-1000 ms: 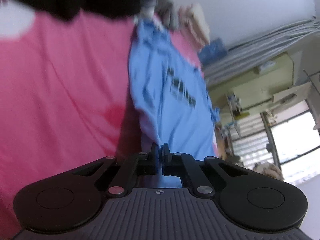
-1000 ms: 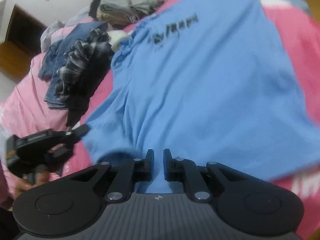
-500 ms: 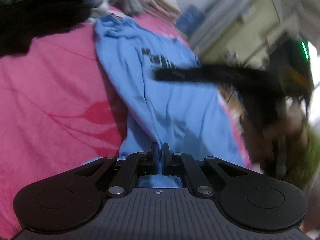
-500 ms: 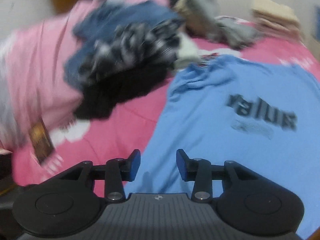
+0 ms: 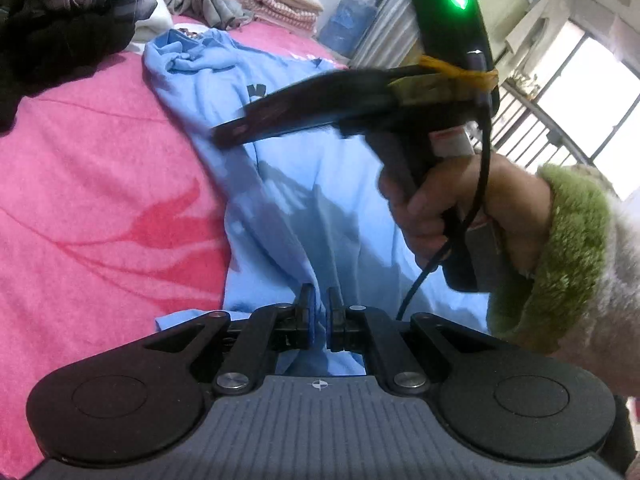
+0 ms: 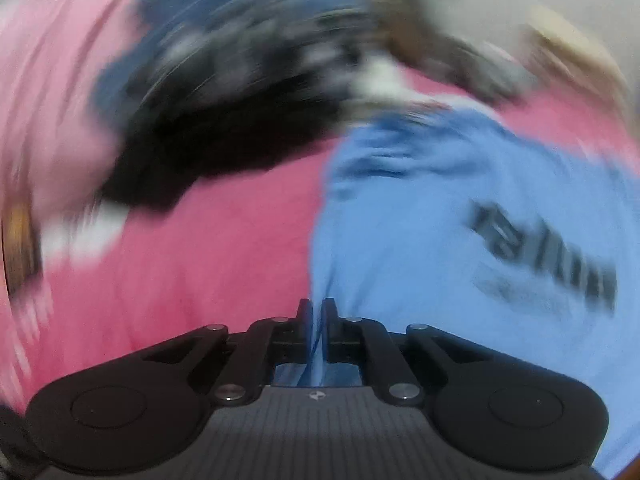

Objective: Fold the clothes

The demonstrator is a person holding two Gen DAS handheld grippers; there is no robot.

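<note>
The blue T-shirt (image 5: 304, 184) lies spread across the pink bedspread (image 5: 100, 208), dark printed lettering (image 6: 544, 256) on its chest, its bunched collar end pointing toward the clothes heap at the far side. The near end of the shirt is lifted off the bedspread in a ridge, and that ridge runs straight into the left gripper (image 5: 318, 304). Its jaws are pinched nearly together with a fold of blue cloth caught between the pads.

Over the shirt's middle reaches the right gripper (image 5: 224, 136), seen side-on from the left wrist camera, its long black fingers closed flat against each other and pointing toward the shirt's left edge. A hand (image 5: 452, 208) with a fuzzy green cuff (image 5: 560, 256) holds its handle, a black cable hanging beneath, a green light glowing on top. From the right gripper's own camera, badly smeared by motion, the jaws are squeezed almost shut with a thin pleat of the blue shirt pinched between them, right at the shirt's left edge where it meets the pink bedspread.

Beyond the shirt's collar sits a heap of dark clothes (image 5: 60, 28), black fabric with a plaid shirt on top. Farther back from the shirt, near the wall, rests a stack of folded towels (image 5: 280, 0), cream and checked pink.
</note>
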